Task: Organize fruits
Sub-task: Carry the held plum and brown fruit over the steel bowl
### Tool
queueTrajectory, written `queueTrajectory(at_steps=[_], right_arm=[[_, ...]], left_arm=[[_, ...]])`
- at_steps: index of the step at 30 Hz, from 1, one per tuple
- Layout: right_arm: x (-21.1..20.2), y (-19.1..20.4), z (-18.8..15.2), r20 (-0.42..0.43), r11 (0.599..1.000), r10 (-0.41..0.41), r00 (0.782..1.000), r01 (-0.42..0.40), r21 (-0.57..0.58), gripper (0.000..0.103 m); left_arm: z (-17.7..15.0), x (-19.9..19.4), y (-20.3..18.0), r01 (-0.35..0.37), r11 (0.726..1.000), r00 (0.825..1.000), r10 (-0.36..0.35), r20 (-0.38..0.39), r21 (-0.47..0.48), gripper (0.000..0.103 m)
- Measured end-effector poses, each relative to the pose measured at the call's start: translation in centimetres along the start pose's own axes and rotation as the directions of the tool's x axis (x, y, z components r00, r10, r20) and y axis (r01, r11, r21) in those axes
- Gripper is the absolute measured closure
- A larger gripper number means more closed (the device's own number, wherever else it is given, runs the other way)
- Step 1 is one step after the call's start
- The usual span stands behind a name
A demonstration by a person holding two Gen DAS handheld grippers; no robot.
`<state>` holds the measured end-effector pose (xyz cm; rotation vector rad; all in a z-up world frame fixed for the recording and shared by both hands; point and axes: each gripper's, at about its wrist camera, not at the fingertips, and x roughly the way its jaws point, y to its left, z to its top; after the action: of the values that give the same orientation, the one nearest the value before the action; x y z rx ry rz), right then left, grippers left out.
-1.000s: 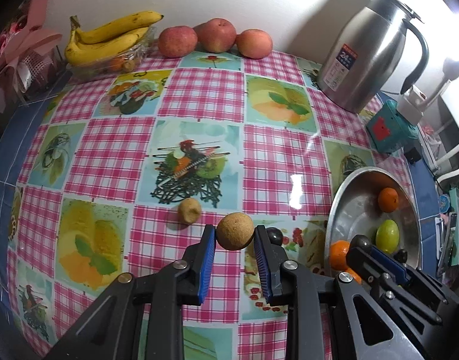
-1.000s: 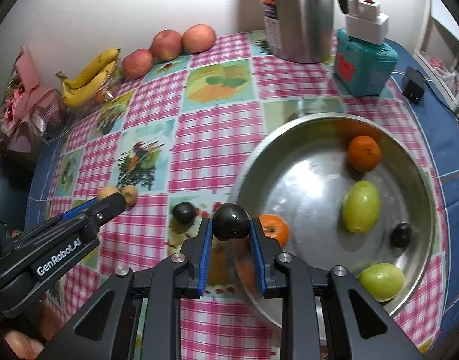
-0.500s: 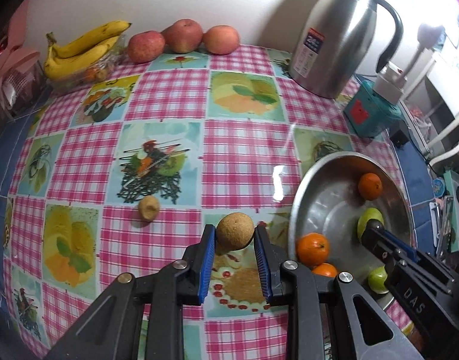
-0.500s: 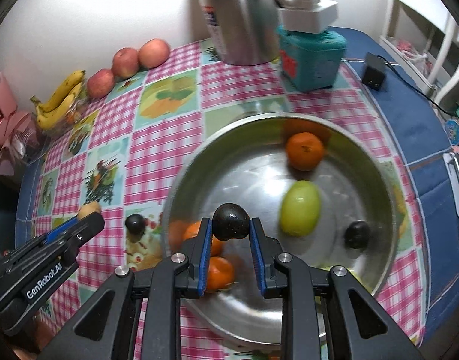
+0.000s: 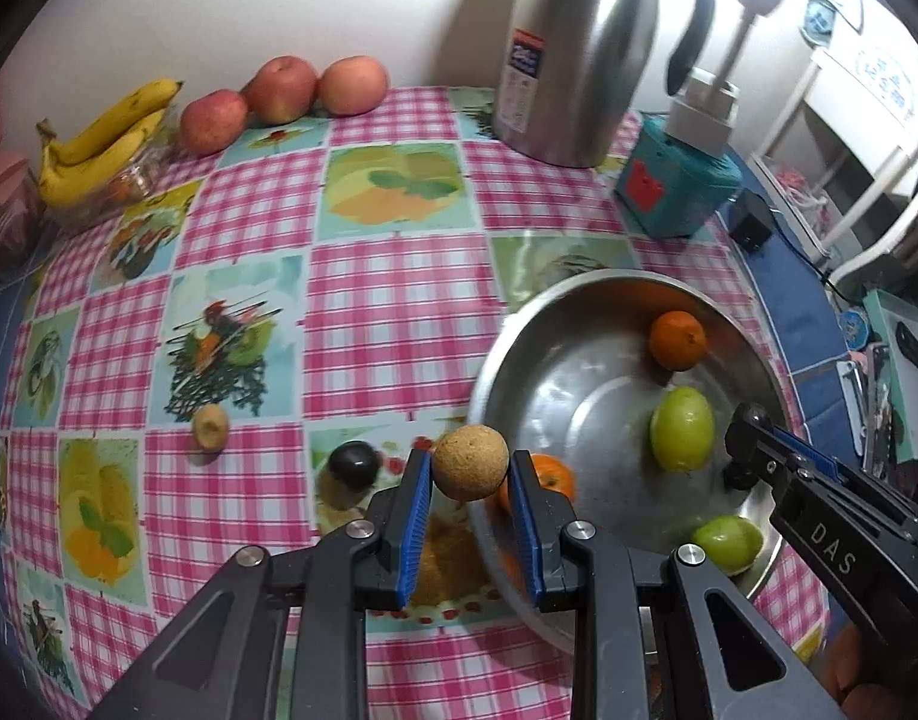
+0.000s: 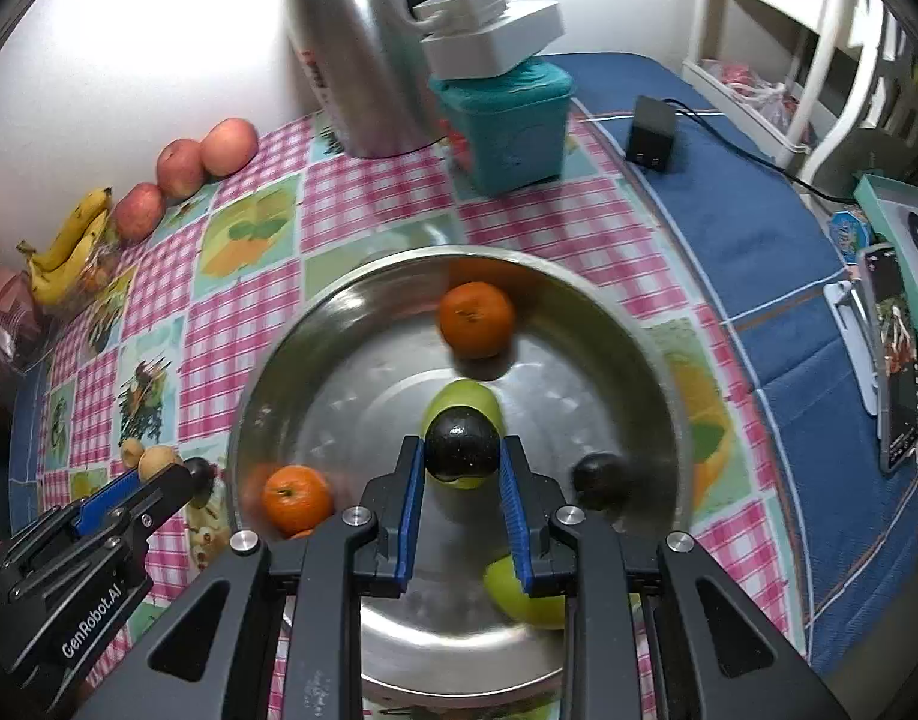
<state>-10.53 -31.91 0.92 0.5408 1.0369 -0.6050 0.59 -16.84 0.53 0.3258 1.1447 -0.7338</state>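
Note:
My left gripper [image 5: 470,471] is shut on a round tan fruit [image 5: 470,461] and holds it above the left rim of the steel bowl [image 5: 519,348]. My right gripper [image 6: 462,456] is shut on a dark round fruit [image 6: 462,443] and holds it over the middle of the steel bowl [image 6: 339,372]. The bowl holds oranges [image 6: 476,318], green fruits [image 5: 682,427] and a dark fruit [image 6: 600,480]. On the cloth left of the bowl lie a dark fruit [image 5: 354,463] and a small tan fruit [image 5: 210,427].
A steel jug [image 5: 570,48] and a teal box [image 5: 678,180] stand behind the bowl. Three apples [image 5: 279,90] and bananas [image 5: 105,144] lie along the back wall. A phone [image 6: 897,360] and a black adapter [image 6: 651,135] lie on the blue cloth at right.
Both grippers have moved to the right with their fruits. The right one has come from the bowl's left rim to over its middle; the left one has reached the rim.

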Motion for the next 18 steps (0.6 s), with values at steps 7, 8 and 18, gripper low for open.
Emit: queueTrajectory(at_steps=[7, 8, 18], right_arm=[[-0.8, -1.8, 0.4, 0.044, 0.999, -0.005, 0.999, 0.003, 0.043, 0.077], [-1.0, -2.0, 0.4, 0.055, 0.999, -0.003, 0.998, 0.001, 0.045, 0.077], [0.0, -2.8, 0.4, 0.053, 0.998, -0.014, 0.999, 0.011, 0.054, 0.077]], left_arm=[[0.3, 0.1, -2.4, 0.02, 0.998, 1.0, -0.022, 0.022, 0.055, 0.075], [0.3, 0.2, -2.6, 0.019, 0.998, 1.0, -0.021, 0.023, 0.062, 0.075], [0.6, 2.2, -4.2, 0.01, 0.994, 0.999, -0.015, 0.036, 0.112, 0.075]])
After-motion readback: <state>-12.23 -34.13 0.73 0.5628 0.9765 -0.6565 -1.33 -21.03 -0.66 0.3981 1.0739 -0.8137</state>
